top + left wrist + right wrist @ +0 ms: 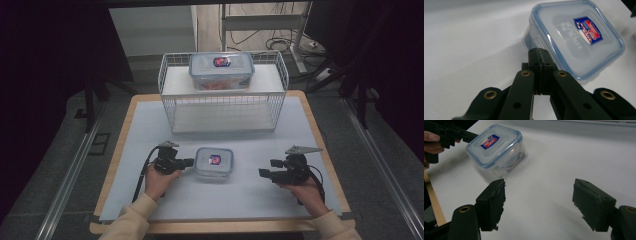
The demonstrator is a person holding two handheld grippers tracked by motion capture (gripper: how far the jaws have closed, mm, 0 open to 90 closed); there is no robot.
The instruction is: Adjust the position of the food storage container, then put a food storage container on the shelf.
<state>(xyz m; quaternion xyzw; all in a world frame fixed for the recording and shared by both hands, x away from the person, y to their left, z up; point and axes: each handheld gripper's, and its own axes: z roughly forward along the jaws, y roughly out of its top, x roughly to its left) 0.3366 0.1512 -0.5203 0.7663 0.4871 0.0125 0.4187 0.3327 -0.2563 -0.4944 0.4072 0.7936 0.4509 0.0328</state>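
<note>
A small clear food container [214, 163] [574, 37] [496, 147] with a blue-rimmed lid and a red-and-blue label stands on the white mat, near the middle front. My left gripper [190, 162] [539, 51] is shut, its tips pressed together right at the container's left side wall, just under the lid rim. It also appears as the left gripper [471, 136] in the right gripper view, touching the lid's edge. My right gripper [261, 172] [539, 195] stands open to the container's right, a short gap away, with nothing between its jaws.
A white wire rack [225, 107] stands at the back of the mat. A larger lidded container [221, 70] with orange contents rests on its top shelf. The wooden table edge [107, 175] frames the mat. Cables and table legs lie on the floor beyond.
</note>
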